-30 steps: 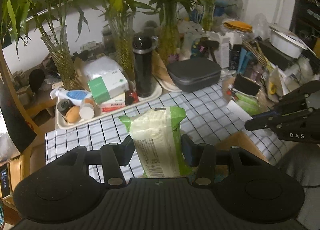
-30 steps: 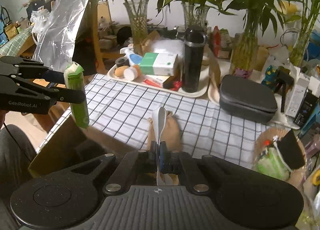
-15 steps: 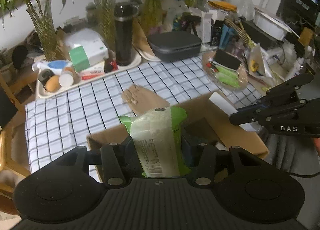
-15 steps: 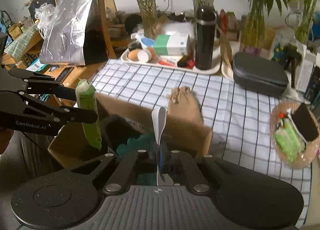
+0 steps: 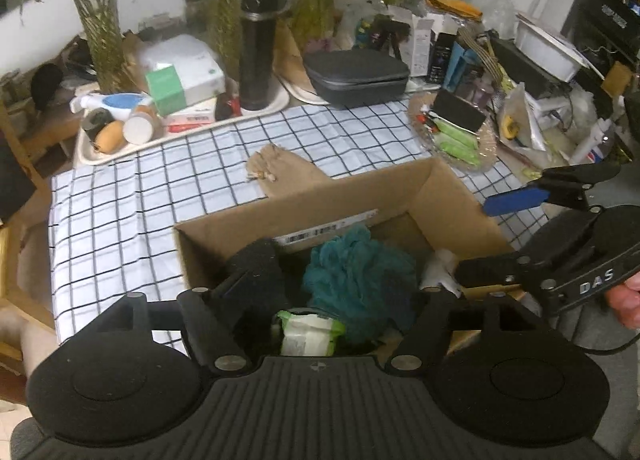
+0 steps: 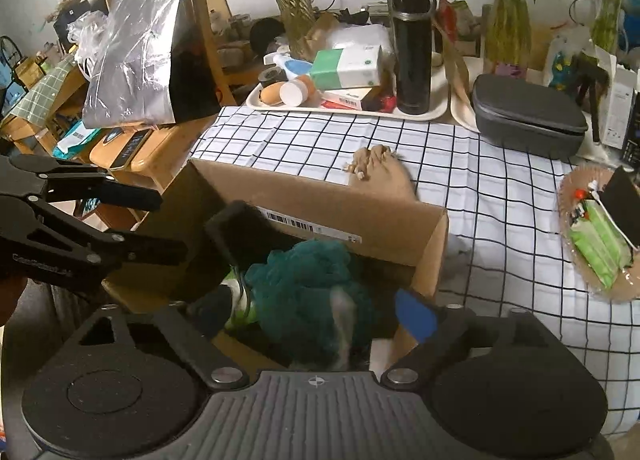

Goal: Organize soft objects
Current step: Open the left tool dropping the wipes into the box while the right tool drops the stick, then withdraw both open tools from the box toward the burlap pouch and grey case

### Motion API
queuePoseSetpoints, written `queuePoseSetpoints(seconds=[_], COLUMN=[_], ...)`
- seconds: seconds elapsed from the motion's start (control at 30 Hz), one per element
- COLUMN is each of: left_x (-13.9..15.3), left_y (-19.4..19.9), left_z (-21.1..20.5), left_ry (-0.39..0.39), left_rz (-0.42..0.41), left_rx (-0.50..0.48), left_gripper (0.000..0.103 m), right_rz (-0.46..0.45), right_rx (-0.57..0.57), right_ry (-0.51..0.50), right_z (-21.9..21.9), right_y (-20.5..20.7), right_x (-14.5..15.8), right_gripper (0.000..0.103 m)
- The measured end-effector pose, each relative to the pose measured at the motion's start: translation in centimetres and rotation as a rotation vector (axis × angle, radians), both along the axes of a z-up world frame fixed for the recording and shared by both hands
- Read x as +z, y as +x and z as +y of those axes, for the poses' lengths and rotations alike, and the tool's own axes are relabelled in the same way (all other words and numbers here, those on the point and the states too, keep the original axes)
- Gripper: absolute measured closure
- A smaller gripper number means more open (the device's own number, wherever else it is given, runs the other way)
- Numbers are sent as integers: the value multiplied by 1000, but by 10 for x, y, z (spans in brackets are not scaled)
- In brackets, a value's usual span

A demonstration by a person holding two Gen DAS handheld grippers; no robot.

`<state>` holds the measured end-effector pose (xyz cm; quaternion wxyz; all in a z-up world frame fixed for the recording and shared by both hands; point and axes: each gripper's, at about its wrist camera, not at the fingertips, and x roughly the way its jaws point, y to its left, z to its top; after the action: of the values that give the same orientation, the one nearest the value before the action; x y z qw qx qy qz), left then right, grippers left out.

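Cardboard box [image 5: 448,195], open-topped, brown, barcode label on the inner far wall, standing at the near edge of a table [image 5: 168,179] covered in a white cloth with a black grid. Inside: teal mesh bath sponge [image 5: 356,276], bunched and ruffled, at the middle; green-and-white pack of wipes [image 5: 310,332], soft plastic, crimped green top edge, lying low at the near side just beside the sponge; white crumpled item [image 5: 438,274] at the right inner corner, kind not discernible. Left gripper [image 5: 324,296] over the box, fingers spreading, wipes pack between them but not pressed. Right gripper [image 6: 320,300] over the same box, fingers spreading wide, blue pad [image 6: 416,316] showing on one, blurred pale shape between them, nothing gripped. Behind on the table: tray [image 5: 276,105] with black flask [image 5: 258,47], grey zip case [image 5: 356,75].
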<state>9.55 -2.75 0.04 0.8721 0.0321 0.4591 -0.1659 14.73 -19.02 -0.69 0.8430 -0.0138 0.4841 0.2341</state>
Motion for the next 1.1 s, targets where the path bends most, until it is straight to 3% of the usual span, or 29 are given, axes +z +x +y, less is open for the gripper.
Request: queuePoseSetpoints(seconds=[0.23, 0.5, 1.1], left_x=[8, 17, 61], left_y=[-5, -10, 5], left_z=[10, 5, -1], left_ry=[33, 108, 32], left_rz=[-18, -36, -65], left_rx=[25, 52, 65], left_gripper=[30, 30, 30], right_rz=[-33, -78, -175], right_rx=[0, -6, 7], right_ry=[-17, -58, -124], right_z=[-6, -20, -78], right_y=[-2, 3, 50], right_x=[6, 26, 142], right_gripper=[0, 0, 0])
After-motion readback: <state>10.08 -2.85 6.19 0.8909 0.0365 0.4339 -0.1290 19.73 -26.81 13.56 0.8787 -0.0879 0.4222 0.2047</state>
